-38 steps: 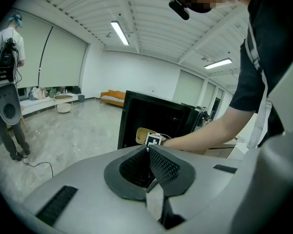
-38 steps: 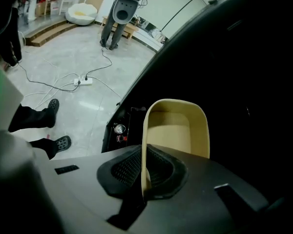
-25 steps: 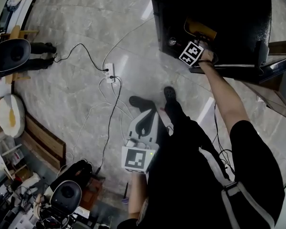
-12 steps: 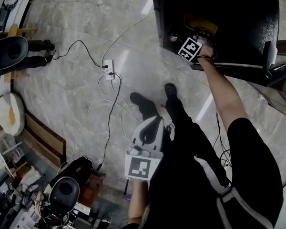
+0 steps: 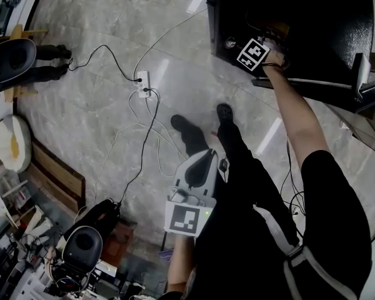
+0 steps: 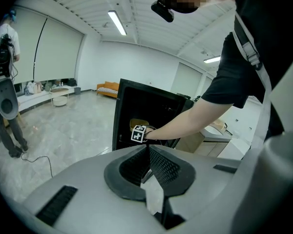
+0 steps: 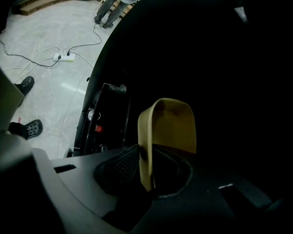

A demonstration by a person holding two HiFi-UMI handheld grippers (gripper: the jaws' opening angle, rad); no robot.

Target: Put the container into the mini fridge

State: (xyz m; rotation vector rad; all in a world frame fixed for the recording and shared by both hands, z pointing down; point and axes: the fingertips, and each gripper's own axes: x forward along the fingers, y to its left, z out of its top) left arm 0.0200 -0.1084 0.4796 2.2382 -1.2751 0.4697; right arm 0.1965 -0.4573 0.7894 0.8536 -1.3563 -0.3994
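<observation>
I judge the job nearly done. My right gripper [image 7: 147, 153] is reached into the black box-shaped mini fridge [image 5: 312, 24]. The mustard-yellow plastic container [image 7: 173, 126], an open tub standing upright, is already inside the dark compartment, just behind the front edge of the opening. Its near wall stands between the jaws, which have just been opening. The left pad looks clear of the plastic along most of its length, so I read this as a grasp let go. The dark interior keeps me from being sure about the right pad.

What is left, as I see it, is to draw that gripper back out without dragging the tub.

My left gripper [image 6: 147, 149] hangs by my side over the pale marble floor [image 5: 100, 124], jaws pressed together on nothing.

The container's base is lost in shadow, and so is whatever shelf it sits on. In the head view my own arm and the marker cube cover most of it.
</observation>
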